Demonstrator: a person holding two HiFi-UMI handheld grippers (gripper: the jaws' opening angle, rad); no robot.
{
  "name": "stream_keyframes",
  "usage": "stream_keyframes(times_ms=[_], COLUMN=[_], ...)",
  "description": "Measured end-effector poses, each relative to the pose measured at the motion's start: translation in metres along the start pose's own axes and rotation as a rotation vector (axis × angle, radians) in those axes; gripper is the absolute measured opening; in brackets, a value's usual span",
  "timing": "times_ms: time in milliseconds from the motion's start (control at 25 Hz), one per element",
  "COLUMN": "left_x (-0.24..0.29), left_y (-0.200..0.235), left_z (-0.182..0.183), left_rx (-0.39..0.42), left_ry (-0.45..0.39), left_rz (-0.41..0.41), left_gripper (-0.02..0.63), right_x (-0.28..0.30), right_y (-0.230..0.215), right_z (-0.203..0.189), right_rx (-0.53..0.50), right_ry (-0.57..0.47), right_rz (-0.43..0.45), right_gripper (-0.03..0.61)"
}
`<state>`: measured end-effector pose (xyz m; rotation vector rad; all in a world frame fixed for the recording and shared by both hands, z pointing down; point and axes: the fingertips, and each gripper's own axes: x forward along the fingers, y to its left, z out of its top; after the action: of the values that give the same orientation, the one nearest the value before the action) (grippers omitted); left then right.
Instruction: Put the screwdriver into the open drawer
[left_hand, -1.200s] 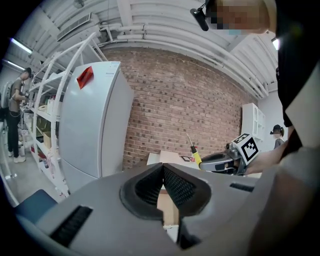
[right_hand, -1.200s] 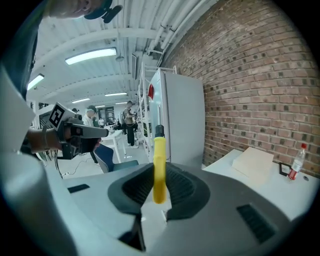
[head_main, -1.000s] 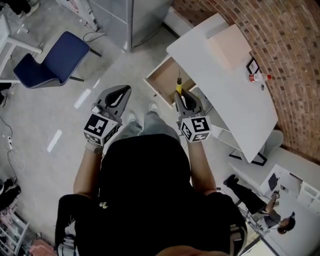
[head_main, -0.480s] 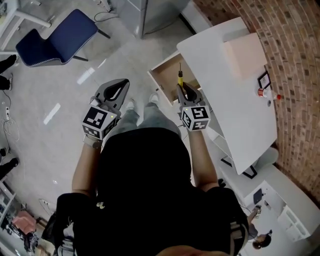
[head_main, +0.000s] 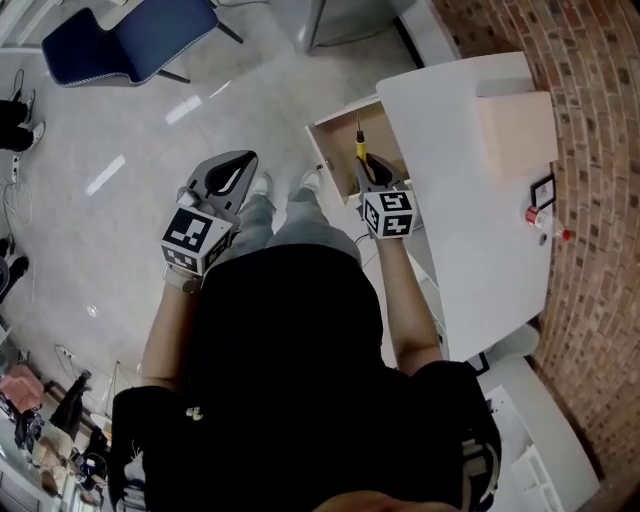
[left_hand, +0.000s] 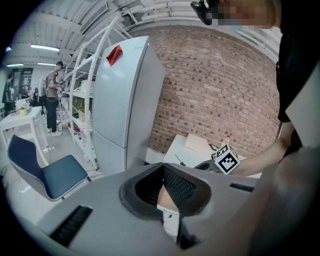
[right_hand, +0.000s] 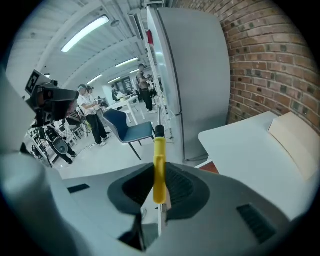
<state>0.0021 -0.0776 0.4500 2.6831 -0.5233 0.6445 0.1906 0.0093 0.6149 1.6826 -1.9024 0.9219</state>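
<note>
Far off to the left of my left fingers (head_main: 243, 162) a blue chair (head_main: 130, 40) stands on the pale floor (head_main: 110, 150). My left fingers are pressed together at the tips. They hold nothing. They hang above the floor, near my legs. Past them, in the left gripper view, I see a tall grey fridge (left_hand: 127, 95).

To the right of my left fingers, and just in front of my right fingers (head_main: 368, 168), is the open drawer (head_main: 335, 148). It is pulled out from under the white surface (head_main: 460, 200). It is brown inside.

My right fingers are closed on the screwdriver (head_main: 360, 148). They squeeze its yellow handle, one finger on each side. The screwdriver sticks out past my fingertips, and its thin dark end points away from me. From above, it is over the right part of the drawer. It is not lying in the drawer yet.

The white surface runs along the right of my right fingers. A tan box (head_main: 515, 135) lies on it. A small bottle (head_main: 540, 214) with a red cap is on it too, farther right. Past that is the brick wall (head_main: 595, 150).
</note>
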Motion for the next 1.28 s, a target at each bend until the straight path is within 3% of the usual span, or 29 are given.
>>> stream_keyframes(times_ms=[880, 1280], left_x=[0.005, 0.003], left_y=[0.019, 0.027], left_z=[-0.063, -0.096], left_rx=[-0.143, -0.199], left_ry=[0.151, 0.205], left_rz=[0.166, 0.183], left_gripper=[0.003, 0.003], right_x=[0.134, 0.175], right_y=[-0.028, -0.04], right_z=[-0.125, -0.192], right_rx=[-0.058, -0.054], right_ry=[0.394, 0.562], right_rz=[0.133, 0.135], right_gripper=[0.075, 0.075])
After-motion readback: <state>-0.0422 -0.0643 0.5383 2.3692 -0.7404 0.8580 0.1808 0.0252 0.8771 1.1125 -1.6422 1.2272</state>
